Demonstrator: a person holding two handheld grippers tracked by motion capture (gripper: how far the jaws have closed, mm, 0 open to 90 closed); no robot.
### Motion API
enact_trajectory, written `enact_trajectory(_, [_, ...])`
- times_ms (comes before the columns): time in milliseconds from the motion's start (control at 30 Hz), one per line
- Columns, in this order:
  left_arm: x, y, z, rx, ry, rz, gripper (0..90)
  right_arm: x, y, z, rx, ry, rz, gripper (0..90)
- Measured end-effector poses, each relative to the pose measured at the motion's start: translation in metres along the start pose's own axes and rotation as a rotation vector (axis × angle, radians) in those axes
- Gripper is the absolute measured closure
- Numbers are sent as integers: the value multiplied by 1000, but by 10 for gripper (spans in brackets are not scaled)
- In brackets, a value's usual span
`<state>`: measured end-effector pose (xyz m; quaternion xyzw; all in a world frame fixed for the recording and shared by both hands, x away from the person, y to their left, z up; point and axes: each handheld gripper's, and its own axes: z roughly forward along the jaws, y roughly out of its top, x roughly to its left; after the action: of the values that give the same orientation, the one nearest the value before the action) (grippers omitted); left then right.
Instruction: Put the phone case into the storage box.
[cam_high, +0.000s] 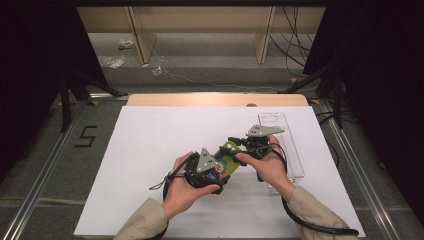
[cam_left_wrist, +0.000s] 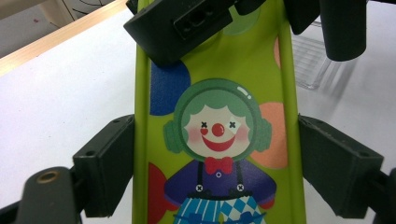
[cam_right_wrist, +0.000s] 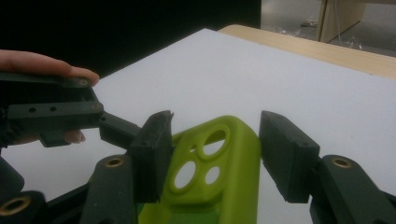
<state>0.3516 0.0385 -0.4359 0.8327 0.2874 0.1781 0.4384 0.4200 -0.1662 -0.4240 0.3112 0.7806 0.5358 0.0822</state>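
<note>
A lime-green phone case (cam_high: 226, 160) printed with a clown is held above the white table between both grippers. My left gripper (cam_high: 220, 169) is shut on its long sides; in the left gripper view both pads (cam_left_wrist: 112, 158) press the case (cam_left_wrist: 217, 116) edges. My right gripper (cam_high: 236, 146) comes in from the far end. In the right gripper view its jaws (cam_right_wrist: 212, 140) straddle the camera-hole end of the case (cam_right_wrist: 233, 186). One pad lies against an edge and a thin gap shows at the other pad (cam_right_wrist: 285, 149). The right gripper's jaws (cam_left_wrist: 187, 23) show dark at the top of the left gripper view.
A clear plastic tray (cam_high: 282, 145) lies on the white sheet (cam_high: 150, 150) just right of the hands, also seen as the tray (cam_left_wrist: 313, 65) behind the case. A wooden table edge (cam_high: 215, 99) runs along the far side. Dark curtains and cables flank the table.
</note>
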Motion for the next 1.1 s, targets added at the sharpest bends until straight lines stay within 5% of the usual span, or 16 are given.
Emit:
enact_trajectory(400, [0,0,1,2,0,1,160,-1,0,-1,-10,22,18,556])
enact_trajectory(733, [0,0,1,-1,3,6,161,-4,3,-5,-55,69,100,641])
enact_trajectory(1100, [-2,0,2,-12,23,35,159,1,11,-10,-104,141,135,756])
